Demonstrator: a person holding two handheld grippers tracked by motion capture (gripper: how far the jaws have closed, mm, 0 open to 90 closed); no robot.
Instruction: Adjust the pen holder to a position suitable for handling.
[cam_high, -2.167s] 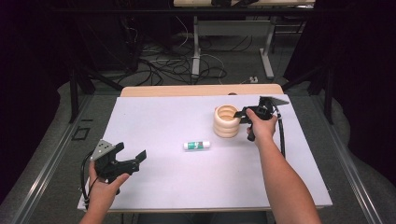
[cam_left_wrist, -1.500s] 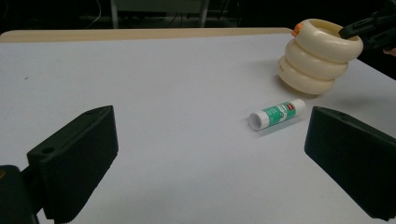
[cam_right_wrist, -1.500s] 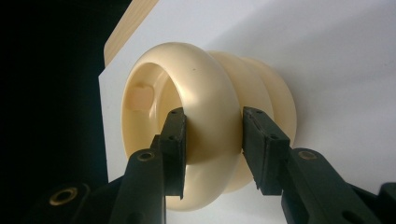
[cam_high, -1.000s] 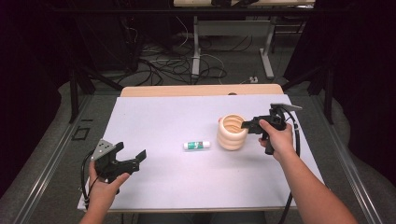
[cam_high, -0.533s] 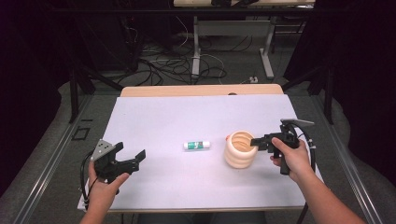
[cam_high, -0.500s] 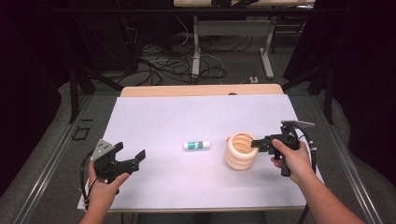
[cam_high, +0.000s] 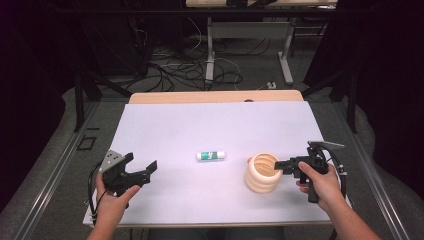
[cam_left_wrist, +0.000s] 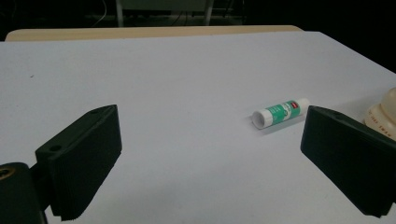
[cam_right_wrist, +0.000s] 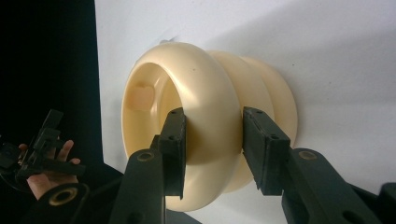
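Right gripper (cam_right_wrist: 212, 149) clamps one ribbed cup's (cam_high: 262, 173) rim; left gripper (cam_high: 134, 169) (jaws apart) faces one glue stick (cam_high: 210, 155).

High camera looks forward and down over the whole white-topped table (cam_high: 200, 125). Left gripper view skims low across it toward the small green-and-white glue stick (cam_left_wrist: 279, 112). Right gripper view sits close against the cream ribbed plastic cup (cam_right_wrist: 210, 112), both shared overhead.

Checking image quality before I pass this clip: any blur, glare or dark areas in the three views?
High view: table evenly lit, surroundings dark. Left gripper view: near jaws slightly soft, glue stick sharp with a faint shadow. Right gripper view: ribbed cup crisp with a mild sheen, and the left side is black.
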